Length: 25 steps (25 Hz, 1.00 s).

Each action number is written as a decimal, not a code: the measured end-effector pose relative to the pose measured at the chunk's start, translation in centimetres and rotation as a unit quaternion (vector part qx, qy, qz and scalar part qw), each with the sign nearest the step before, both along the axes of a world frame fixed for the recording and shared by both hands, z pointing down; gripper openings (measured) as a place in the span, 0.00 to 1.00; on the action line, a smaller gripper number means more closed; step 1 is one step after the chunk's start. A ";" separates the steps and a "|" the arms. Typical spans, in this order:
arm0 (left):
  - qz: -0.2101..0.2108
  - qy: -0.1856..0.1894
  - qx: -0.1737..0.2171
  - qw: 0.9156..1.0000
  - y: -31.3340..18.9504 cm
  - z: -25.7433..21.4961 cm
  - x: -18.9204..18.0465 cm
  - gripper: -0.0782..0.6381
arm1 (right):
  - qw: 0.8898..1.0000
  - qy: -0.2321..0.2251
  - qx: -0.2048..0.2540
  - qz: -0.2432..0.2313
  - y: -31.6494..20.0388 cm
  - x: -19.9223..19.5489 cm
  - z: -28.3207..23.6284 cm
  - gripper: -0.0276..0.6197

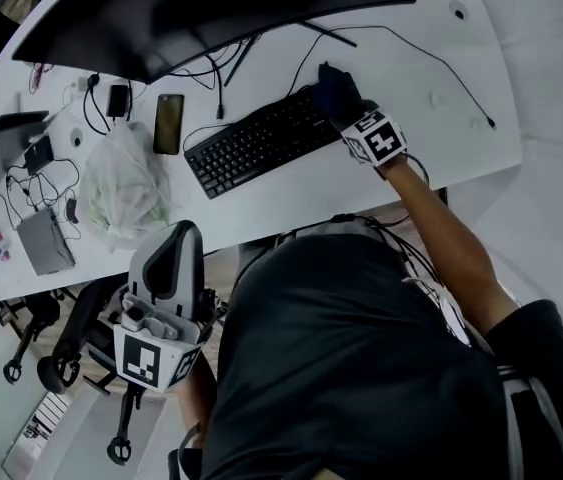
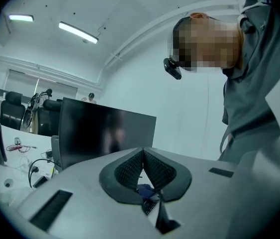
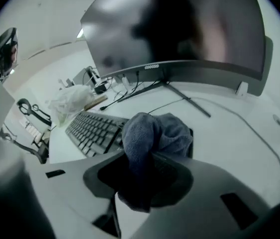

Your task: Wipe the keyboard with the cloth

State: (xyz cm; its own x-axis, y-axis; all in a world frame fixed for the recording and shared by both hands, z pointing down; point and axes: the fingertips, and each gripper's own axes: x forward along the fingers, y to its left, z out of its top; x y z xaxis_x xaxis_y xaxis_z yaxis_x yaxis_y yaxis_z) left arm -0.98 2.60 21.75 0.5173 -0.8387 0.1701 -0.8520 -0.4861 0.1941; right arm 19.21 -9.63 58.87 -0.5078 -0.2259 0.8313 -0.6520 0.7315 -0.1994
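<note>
White desk [image 1: 401, 178], big dark monitor [image 1: 211, 8] at the back, black keyboard [image 1: 256, 143] in front of it. My left gripper [image 2: 143, 156] hangs off the desk's near edge, jaws closed on nothing. My right gripper [image 3: 147, 163] is clamped on the bunched blue cloth [image 3: 149, 133] at the keyboard's right end.

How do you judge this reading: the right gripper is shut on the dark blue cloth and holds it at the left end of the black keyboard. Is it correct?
Not quite. The right gripper is shut on the dark blue cloth, but it holds it at the right end of the black keyboard, not the left end. The head view shows this: the keys stretch away to the left of the cloth.
</note>
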 end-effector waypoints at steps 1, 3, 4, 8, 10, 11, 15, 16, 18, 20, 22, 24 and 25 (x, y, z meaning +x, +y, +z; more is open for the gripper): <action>0.000 -0.003 0.001 1.000 0.2 -0.2 0.0 0.12 | 0.999 0.006 -0.032 -0.010 2.8 0.2 0.2 0.24; -0.006 -0.003 0.002 1.000 0.4 -0.3 -0.5 0.12 | 0.997 0.012 -0.077 -0.027 7.3 0.7 0.4 0.23; -0.012 -0.001 0.000 1.000 0.6 -0.1 -0.9 0.12 | 0.997 0.006 -0.075 -0.026 7.6 0.6 0.1 0.23; -0.020 0.010 -0.014 1.000 0.8 0.9 -1.8 0.12 | 0.999 -0.019 0.031 -0.004 -0.2 -1.6 -2.0 0.23; -0.016 0.010 -0.013 1.000 0.6 0.8 -1.5 0.12 | 1.000 -0.005 0.017 0.002 -2.5 -2.0 -1.0 0.23; -0.014 0.009 -0.011 1.000 0.5 0.6 -1.4 0.12 | 1.000 -0.003 -0.004 0.009 -2.0 -1.9 -0.4 0.23; -0.015 0.013 -0.009 1.000 0.4 0.4 -1.8 0.12 | 0.997 0.013 -0.079 -0.020 6.9 -0.4 0.4 0.23; -0.018 0.017 -0.012 1.000 0.5 0.6 -2.2 0.12 | 0.996 0.016 -0.084 -0.028 7.8 -0.4 0.4 0.23; -0.019 0.020 -0.017 0.999 0.7 1.1 -2.6 0.12 | 0.998 -0.002 -0.047 -0.030 6.0 -1.8 -0.7 0.23; -0.013 0.020 -0.021 1.000 0.5 1.4 -2.4 0.12 | 0.999 -0.019 0.011 -0.029 1.6 -4.1 -2.0 0.23; -0.003 0.018 -0.019 1.000 0.1 1.3 -1.9 0.12 | 0.999 -0.013 0.018 -0.032 -1.3 -5.7 -1.5 0.23; 0.004 0.013 -0.013 1.000 -0.1 0.7 -1.3 0.12 | 0.999 -0.005 -0.015 -0.034 0.1 -6.1 -0.3 0.23; 0.005 0.011 -0.011 1.000 -0.1 0.5 -1.2 0.12 | 0.999 -0.002 -0.031 -0.043 2.3 -6.0 0.0 0.23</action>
